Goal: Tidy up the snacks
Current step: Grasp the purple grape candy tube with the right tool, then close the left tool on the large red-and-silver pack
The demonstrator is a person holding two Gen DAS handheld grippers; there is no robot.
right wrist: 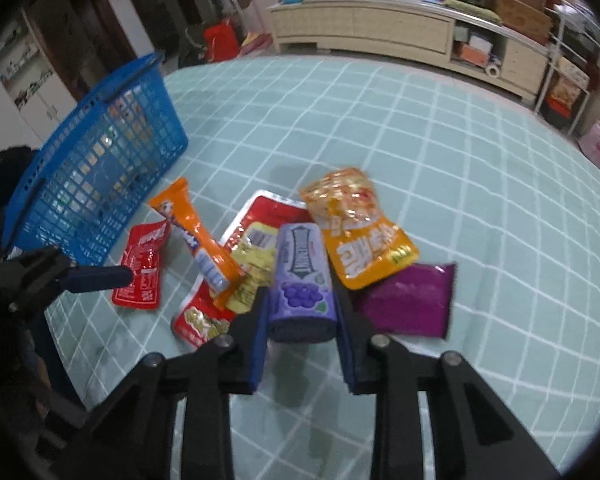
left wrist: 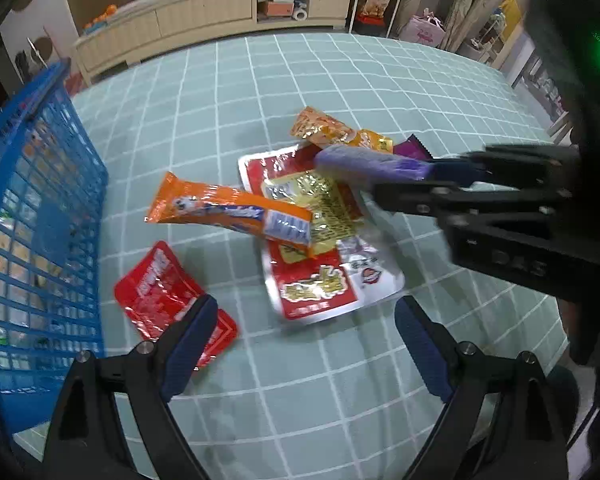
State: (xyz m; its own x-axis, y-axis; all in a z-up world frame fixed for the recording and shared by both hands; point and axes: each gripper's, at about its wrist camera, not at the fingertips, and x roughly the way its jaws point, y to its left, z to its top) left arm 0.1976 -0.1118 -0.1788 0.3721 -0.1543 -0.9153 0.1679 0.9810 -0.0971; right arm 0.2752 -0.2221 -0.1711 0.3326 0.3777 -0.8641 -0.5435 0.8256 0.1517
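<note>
My right gripper (right wrist: 302,300) is shut on a purple grape candy box (right wrist: 302,276) and holds it just above the snack pile; the box also shows in the left wrist view (left wrist: 370,163). My left gripper (left wrist: 304,320) is open and empty, hovering by a small red packet (left wrist: 160,292). An orange tube packet (left wrist: 228,210) lies across a large red and white pack (left wrist: 320,288) with a yellow packet (left wrist: 324,204) on it. An orange pouch (right wrist: 360,228) and a purple pouch (right wrist: 408,300) lie to the right. A blue basket (left wrist: 40,216) stands at the left.
The snacks lie on a pale green checked tablecloth (right wrist: 440,140). The basket (right wrist: 100,168) holds several items behind its mesh wall. A long cream cabinet (right wrist: 380,28) stands beyond the table.
</note>
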